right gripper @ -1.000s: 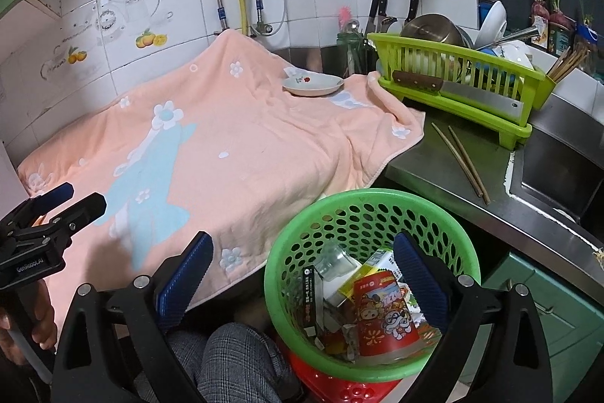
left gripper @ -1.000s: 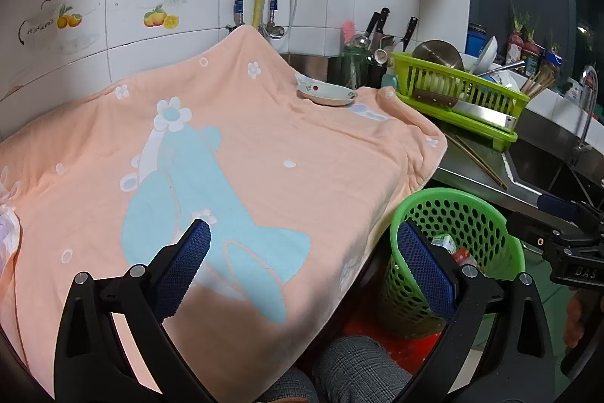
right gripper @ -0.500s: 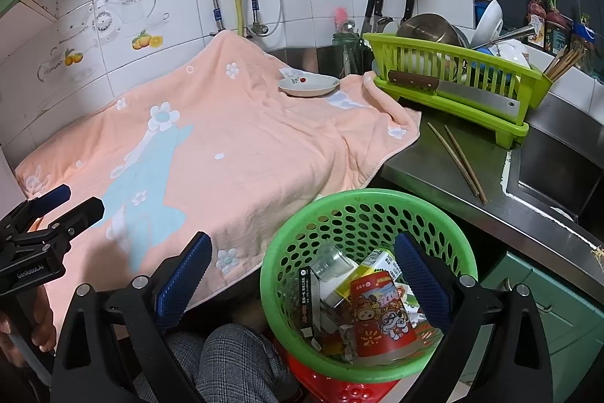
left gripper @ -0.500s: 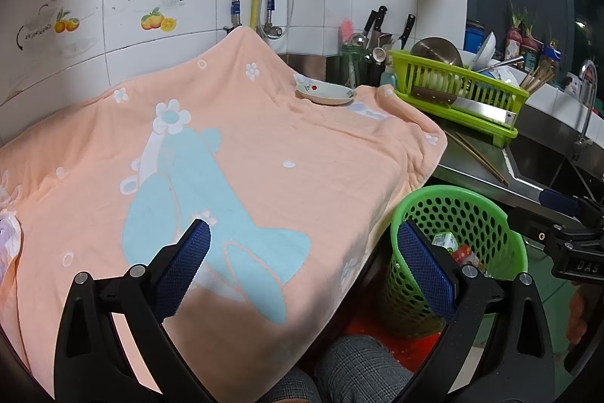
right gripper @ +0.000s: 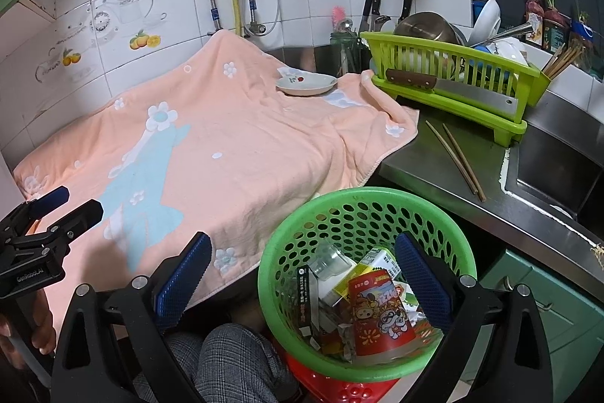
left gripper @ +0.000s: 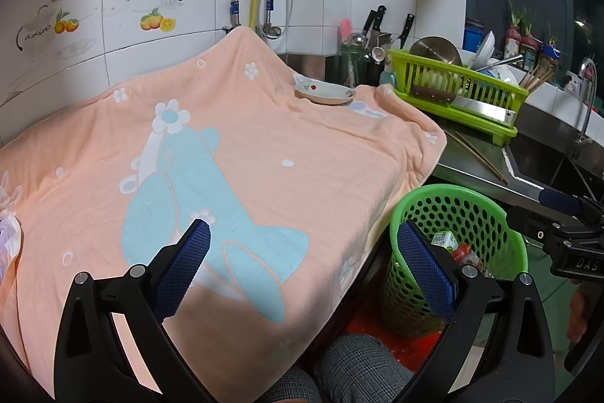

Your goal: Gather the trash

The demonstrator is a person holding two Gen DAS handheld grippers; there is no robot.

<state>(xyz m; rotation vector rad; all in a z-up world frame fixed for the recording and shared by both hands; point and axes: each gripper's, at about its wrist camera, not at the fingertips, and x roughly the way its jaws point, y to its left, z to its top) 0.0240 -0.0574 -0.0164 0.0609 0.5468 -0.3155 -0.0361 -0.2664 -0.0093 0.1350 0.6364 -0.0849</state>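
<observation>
My left gripper (left gripper: 302,263) and right gripper (right gripper: 298,270) both hang spread wide, holding nothing. The trash — a red paper cup (right gripper: 379,316), cartons, wrappers — lies in the green basket (right gripper: 302,244) beside the towel-covered counter (left gripper: 264,146). I judge collecting nearly done; next I'd check that pale scrap (left gripper: 7,244) at the towel's left edge.

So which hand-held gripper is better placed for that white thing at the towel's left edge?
Probably left: the left hand-held gripper is over the towel; the right hand-held gripper is over the basket.
</observation>
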